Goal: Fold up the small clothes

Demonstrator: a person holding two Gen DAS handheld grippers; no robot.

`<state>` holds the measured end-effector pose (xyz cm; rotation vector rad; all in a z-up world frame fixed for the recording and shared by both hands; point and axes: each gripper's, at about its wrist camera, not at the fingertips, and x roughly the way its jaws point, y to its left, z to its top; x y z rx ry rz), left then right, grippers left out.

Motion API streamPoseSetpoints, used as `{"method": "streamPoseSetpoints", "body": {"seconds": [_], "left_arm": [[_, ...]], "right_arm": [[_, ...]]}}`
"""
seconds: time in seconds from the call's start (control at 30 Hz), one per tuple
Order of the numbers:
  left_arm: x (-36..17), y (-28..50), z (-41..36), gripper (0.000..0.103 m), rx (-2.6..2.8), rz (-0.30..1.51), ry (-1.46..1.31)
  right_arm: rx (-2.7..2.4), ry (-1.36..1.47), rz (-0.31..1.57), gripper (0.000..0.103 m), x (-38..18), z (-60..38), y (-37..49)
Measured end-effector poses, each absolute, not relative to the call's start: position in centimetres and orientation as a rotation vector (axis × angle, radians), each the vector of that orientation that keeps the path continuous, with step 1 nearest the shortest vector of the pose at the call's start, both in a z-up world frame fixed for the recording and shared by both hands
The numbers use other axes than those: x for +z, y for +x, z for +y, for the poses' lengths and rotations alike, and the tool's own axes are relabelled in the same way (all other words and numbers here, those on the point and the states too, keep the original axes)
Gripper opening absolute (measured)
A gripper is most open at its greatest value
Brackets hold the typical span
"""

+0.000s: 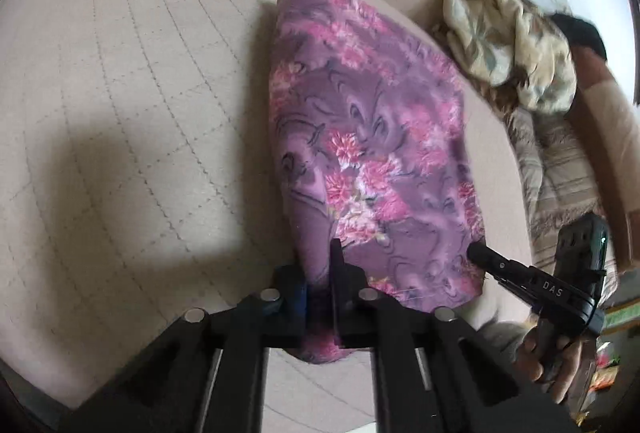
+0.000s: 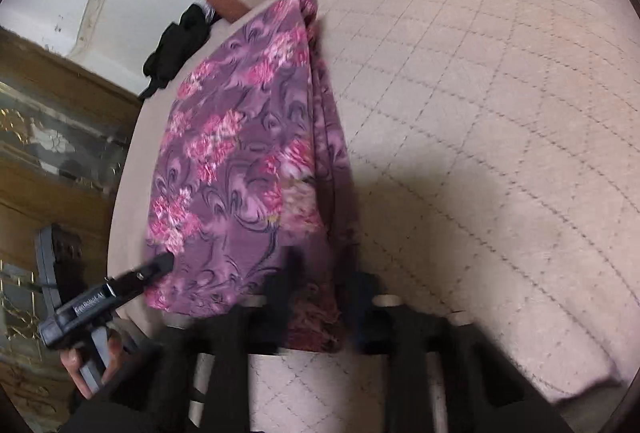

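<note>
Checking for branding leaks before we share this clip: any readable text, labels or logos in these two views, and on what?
"DAS" — white letters on the black body of the right tool, seen in the left wrist view.
"GenRobot AI" — small, slightly blurred white print on the side of the left tool, seen in the right wrist view.
No print on the purple flowered cloth, only pattern.
Nothing else is readable.

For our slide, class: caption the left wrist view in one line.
Left gripper and right gripper shut on the near edge of a purple, pink-flowered garment on a beige quilted bed.
</note>
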<state>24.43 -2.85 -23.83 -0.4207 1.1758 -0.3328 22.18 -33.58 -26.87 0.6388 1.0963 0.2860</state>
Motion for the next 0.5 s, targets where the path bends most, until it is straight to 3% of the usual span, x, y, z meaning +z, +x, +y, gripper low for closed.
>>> {"method": "streamPoseSetpoints", "body": {"seconds": [0.1,0.2,0.27,0.33,0.37,0.4,0.5], "left_arm": [[-22.3,23.3,-3.3,0.007,-0.354,1.126,-0.399],[-23.5,23.3,-4.2,0.015,-0.293,1.163,-0.318],[-23.8,22.9,-3.7,0.037,-0.255,1.171,-0.337],[-23.3,22.1,-3.0,0.043,-0.252,1.164,-0.353],[-23.2,21.7,-2.6,0.045,-0.262,1.159,-0.355],[-23.2,21.4,-2.4,0.045,-0.27,1.156,-0.357],[-23.6,21.1,-1.8,0.046,-0.273,1.173,-0.38]], "right_arm": [[0.233,0.565,1.058,0.005,-24.9,-33.9,22.0],[0.225,0.537,1.137,0.007,-27.2,-33.5,21.9],[0.234,0.575,1.136,0.012,-27.9,-33.6,21.6],[0.235,0.635,1.079,0.041,-27.1,-35.1,19.4],[0.249,0.689,1.03,0.072,-26.7,-35.9,18.3],[0.256,0.719,1.001,0.082,-26.7,-36.4,17.6],[0.314,0.809,0.989,0.08,-27.0,-37.0,16.7]]}}
